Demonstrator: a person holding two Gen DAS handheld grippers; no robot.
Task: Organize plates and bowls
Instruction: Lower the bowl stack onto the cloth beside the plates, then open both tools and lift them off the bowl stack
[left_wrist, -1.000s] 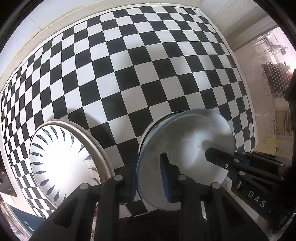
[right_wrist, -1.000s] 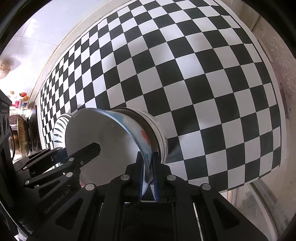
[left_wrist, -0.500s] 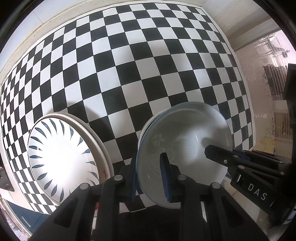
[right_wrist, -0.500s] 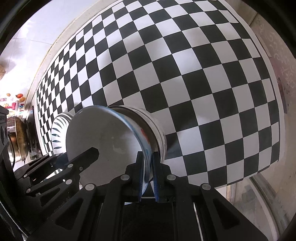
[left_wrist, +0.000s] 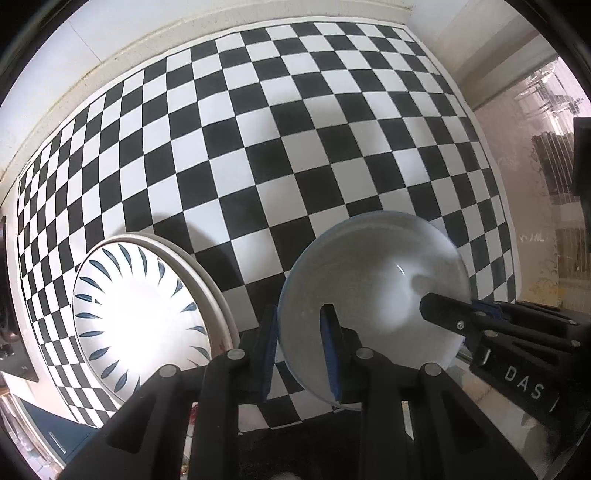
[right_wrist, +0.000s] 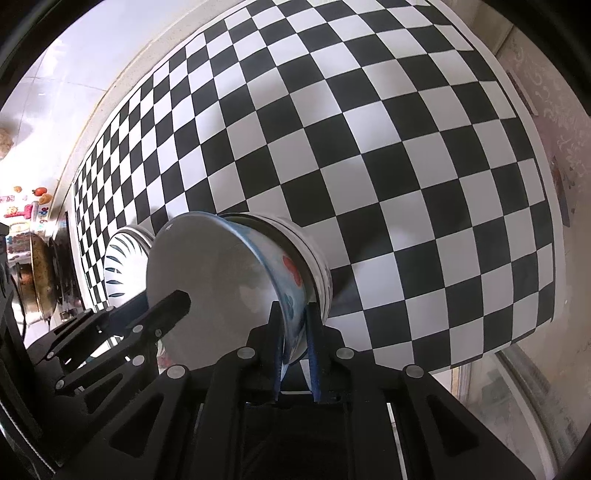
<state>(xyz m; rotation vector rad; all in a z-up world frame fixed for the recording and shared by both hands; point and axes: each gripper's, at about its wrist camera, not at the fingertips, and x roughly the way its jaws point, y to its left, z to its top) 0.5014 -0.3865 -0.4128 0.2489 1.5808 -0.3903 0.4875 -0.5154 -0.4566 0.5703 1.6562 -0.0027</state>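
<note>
- Blue-rimmed white ceramic bowl (left_wrist: 373, 288), painted with red and blue shapes outside, sits at 5 o'clock in the left wrist view, over the black-and-white checkered cloth (left_wrist: 280, 155)
- Left gripper (left_wrist: 300, 345) straddles the bowl's rim, one blue-padded finger inside and one outside with a gap to the wall, so not clamped
- Right gripper (right_wrist: 294, 334) pinches the opposite rim between both fingers
- White bowls (right_wrist: 314, 258) stacked beneath it show at 3 o'clock of the bowl in the right wrist view
- White plate with dark blue petal strokes (left_wrist: 136, 314) lies at 8 o'clock on a cream plate (left_wrist: 218, 291)
</note>
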